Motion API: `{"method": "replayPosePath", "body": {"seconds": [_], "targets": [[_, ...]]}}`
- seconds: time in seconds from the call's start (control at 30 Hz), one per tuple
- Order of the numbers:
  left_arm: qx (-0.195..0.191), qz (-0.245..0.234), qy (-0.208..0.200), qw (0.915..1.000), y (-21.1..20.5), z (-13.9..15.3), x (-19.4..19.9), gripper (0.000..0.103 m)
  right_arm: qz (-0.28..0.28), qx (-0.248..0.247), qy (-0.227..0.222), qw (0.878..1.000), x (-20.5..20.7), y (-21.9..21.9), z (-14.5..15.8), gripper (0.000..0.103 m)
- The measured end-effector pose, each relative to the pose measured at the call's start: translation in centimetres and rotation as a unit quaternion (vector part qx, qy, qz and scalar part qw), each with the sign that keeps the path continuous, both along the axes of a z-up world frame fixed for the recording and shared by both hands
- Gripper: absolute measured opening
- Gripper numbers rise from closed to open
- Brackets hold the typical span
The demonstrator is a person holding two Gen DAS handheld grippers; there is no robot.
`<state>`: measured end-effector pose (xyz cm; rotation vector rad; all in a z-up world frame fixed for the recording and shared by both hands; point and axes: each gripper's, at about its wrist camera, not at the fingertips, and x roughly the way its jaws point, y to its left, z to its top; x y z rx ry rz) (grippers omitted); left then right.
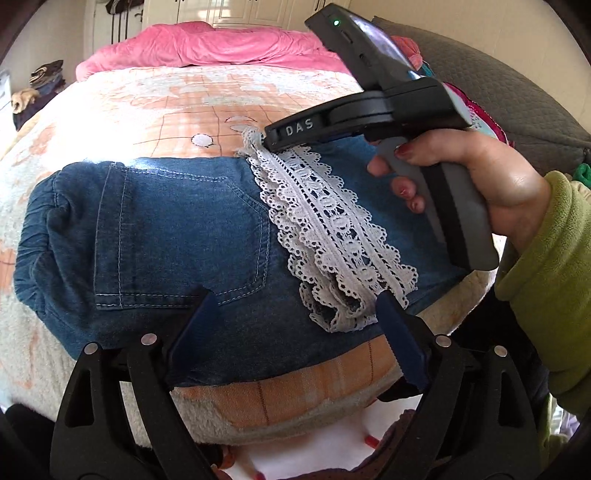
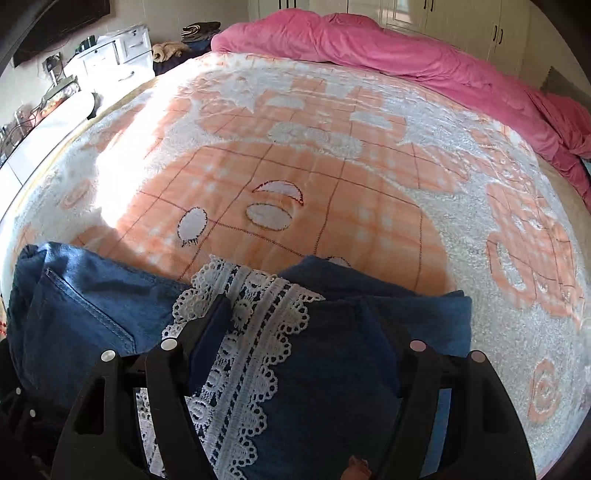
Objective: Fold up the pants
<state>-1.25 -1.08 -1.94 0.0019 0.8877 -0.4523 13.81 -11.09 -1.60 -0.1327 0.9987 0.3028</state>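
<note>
Pants (image 1: 155, 236) lie folded beneath both wide-open claws, left claw (image 1: 295, 328) and right claw (image 2: 295, 339).

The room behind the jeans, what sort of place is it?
Most likely a home bedroom: the jeans lie on a bed with an orange-and-white blanket, a pink quilt bunched at its far end, and wardrobe doors behind.

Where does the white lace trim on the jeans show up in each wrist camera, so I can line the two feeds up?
Left wrist: the white lace trim runs diagonally across the folded blue denim pants, centre-right, from the right gripper down towards the lower edge.
Right wrist: the trim is low and centre-left, running up between the open jaws.
Shared landmark: the orange-and-white patterned blanket, with the pink duvet behind.
</note>
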Motion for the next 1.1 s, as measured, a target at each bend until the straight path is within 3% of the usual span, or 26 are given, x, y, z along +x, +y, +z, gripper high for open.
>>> {"method": "replayPosePath", "body": {"seconds": [0.13, 0.33, 0.67, 0.73, 0.77, 1.1], "targets": [[-0.001, 0.000, -0.001, 1.0000, 0.0, 0.3, -0.3, 0.082, -0.002, 0.033, 0.008, 0.999, 0.0, -1.1, -0.2, 0.070], [-0.011, 0.012, -0.019, 0.9997, 0.8, 1.9, -1.0, 0.083, 0.001, 0.103, -0.004, 0.995, -1.7, -3.1, 2.9, 0.069], [-0.003, 0.061, -0.040, 0.9973, 4.3, 3.7, -1.5, 0.088, 0.018, 0.112, -0.042, 0.993, -4.1, -3.4, 7.2, 0.070], [-0.002, 0.073, -0.043, 0.9964, 5.2, 4.0, -1.6, 0.090, 0.024, 0.114, -0.046, 0.992, -4.4, -3.0, 7.7, 0.081], [-0.003, 0.078, -0.044, 0.9960, 5.5, 4.1, -1.7, 0.090, 0.024, 0.115, -0.050, 0.992, -4.5, -2.8, 8.0, 0.094], [-0.014, 0.122, -0.043, 0.9915, 9.2, 4.3, -2.4, 0.093, 0.070, 0.115, -0.061, 0.989, -5.1, 1.5, 9.5, 0.094]]}}
